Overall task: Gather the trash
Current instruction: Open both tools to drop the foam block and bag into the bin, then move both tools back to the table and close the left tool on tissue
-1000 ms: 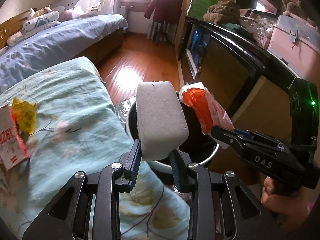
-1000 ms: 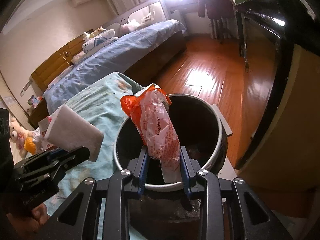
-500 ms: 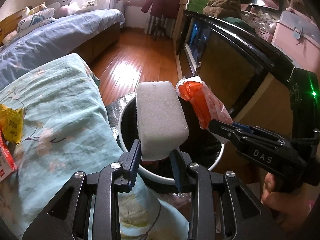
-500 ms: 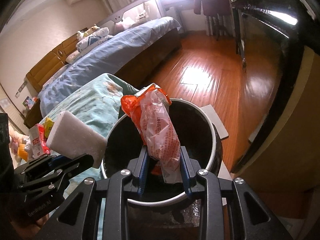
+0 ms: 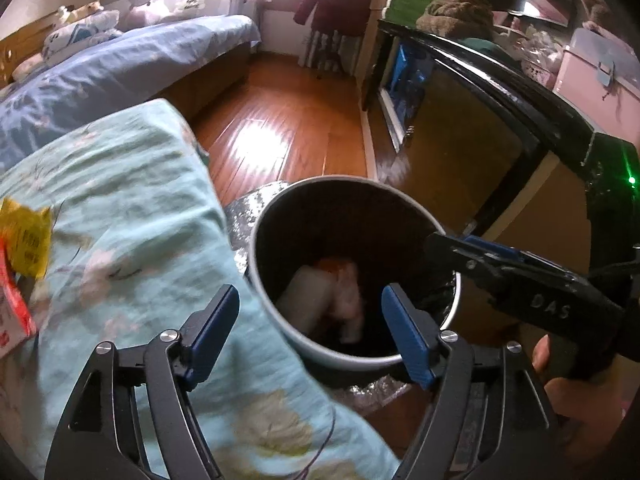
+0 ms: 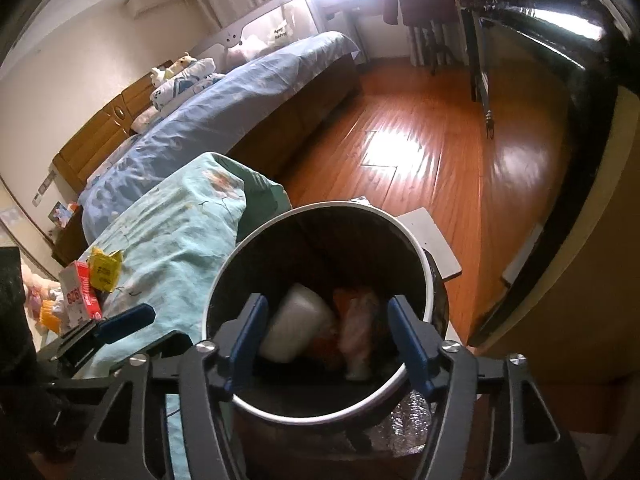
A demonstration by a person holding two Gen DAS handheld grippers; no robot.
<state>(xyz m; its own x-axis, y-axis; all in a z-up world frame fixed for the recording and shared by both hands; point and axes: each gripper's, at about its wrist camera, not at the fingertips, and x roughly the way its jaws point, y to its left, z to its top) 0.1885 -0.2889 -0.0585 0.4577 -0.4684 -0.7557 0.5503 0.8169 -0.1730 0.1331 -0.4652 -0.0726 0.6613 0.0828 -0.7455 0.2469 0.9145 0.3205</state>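
Observation:
A round bin with a pale rim and a dark inside stands on the floor beside the low bed. Inside it lie the white foam block and the orange and clear plastic wrapper. My left gripper hangs over the bin's near rim; its jaws are opening, with nothing between them. My right gripper is right above the bin mouth, jaws opening and empty too. The right gripper's finger reaches over the bin in the left wrist view.
On the teal floral bedcover lie a yellow packet and a red and white carton. A black-edged cabinet stands right of the bin, wooden floor behind.
Both grippers opened. The foam block left the left gripper and the orange wrapper left the right gripper; both now lie inside the bin.

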